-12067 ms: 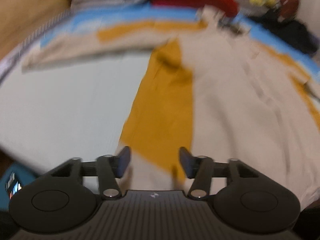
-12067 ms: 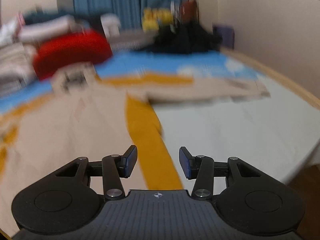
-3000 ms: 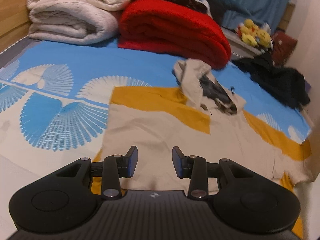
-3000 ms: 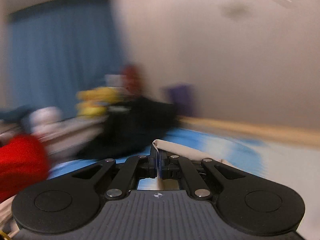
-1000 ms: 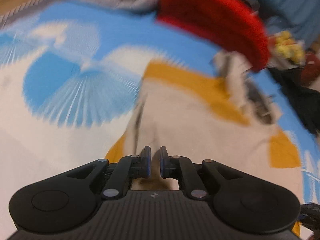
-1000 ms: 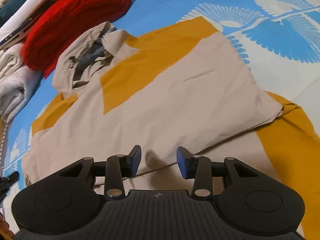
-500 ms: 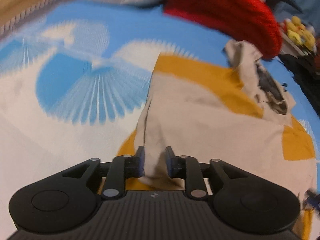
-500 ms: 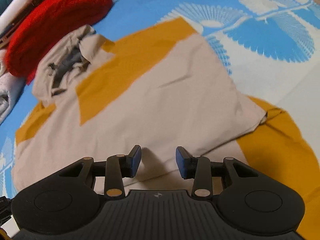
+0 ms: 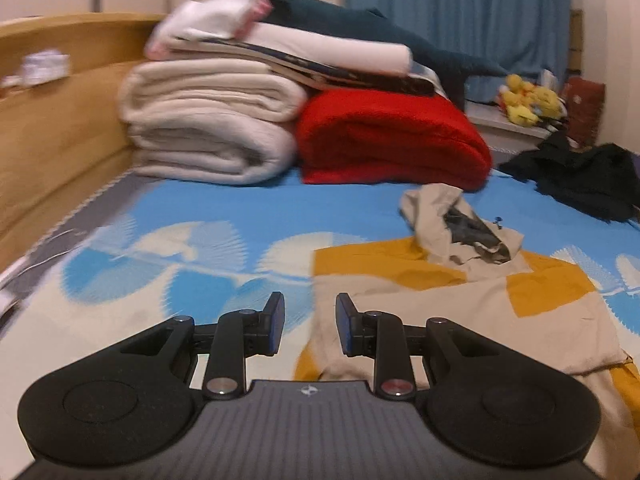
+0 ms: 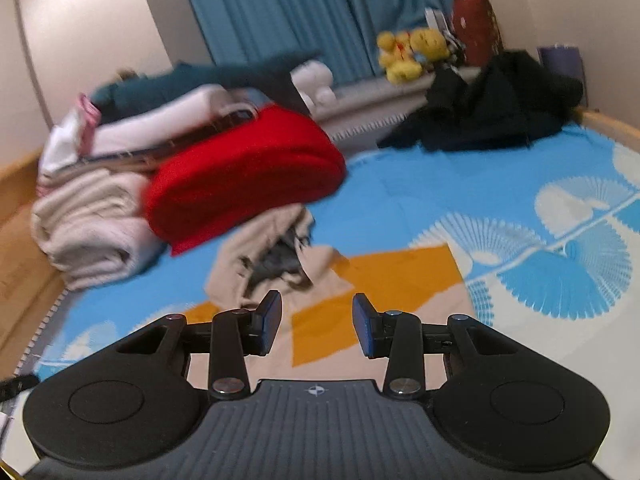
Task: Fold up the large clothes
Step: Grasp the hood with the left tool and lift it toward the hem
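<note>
A beige and mustard-yellow hooded garment [image 9: 460, 304] lies on the bed with both sleeves folded in over the body; its hood [image 9: 452, 228] is bunched at the far end. It also shows in the right wrist view [image 10: 372, 280]. My left gripper [image 9: 310, 326] is open and empty, just above the garment's left edge. My right gripper [image 10: 316, 324] is open and empty, above the garment's chest, facing the hood [image 10: 272, 256].
A blue and white patterned sheet [image 9: 192, 216] covers the bed. Folded white blankets [image 9: 208, 132], a red blanket [image 9: 392, 140] and more stacked laundry sit at the head. Dark clothes [image 9: 580, 172] lie at the far right. A wooden bed frame [image 9: 48, 120] runs along the left.
My left gripper has opened and let go of the garment's folded sleeve, then lifted and tilted up towards the blankets. My right gripper stayed open and also tilted up.
</note>
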Demonstrator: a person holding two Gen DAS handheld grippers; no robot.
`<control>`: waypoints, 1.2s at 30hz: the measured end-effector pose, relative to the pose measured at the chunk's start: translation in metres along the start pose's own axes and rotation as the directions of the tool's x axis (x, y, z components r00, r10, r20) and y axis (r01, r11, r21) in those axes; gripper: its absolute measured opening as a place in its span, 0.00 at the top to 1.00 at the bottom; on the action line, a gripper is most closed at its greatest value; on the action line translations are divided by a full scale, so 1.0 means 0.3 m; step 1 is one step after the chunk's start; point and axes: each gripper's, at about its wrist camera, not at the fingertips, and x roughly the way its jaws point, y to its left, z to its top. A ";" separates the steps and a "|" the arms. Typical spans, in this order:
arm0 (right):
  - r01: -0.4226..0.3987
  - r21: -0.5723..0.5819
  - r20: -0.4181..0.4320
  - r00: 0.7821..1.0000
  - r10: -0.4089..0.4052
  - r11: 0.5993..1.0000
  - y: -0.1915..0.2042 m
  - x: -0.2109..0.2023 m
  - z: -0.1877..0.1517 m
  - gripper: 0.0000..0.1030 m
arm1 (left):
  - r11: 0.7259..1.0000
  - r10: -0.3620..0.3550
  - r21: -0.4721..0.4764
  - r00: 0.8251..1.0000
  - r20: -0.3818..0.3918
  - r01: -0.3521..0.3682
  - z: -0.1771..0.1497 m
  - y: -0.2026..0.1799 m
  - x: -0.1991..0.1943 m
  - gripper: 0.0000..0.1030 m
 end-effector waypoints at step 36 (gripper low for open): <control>0.065 0.025 0.022 0.998 -0.066 0.998 -0.264 0.014 0.023 0.87 | 0.970 -0.197 0.140 0.980 -0.034 0.200 0.449 -0.766 0.454 0.90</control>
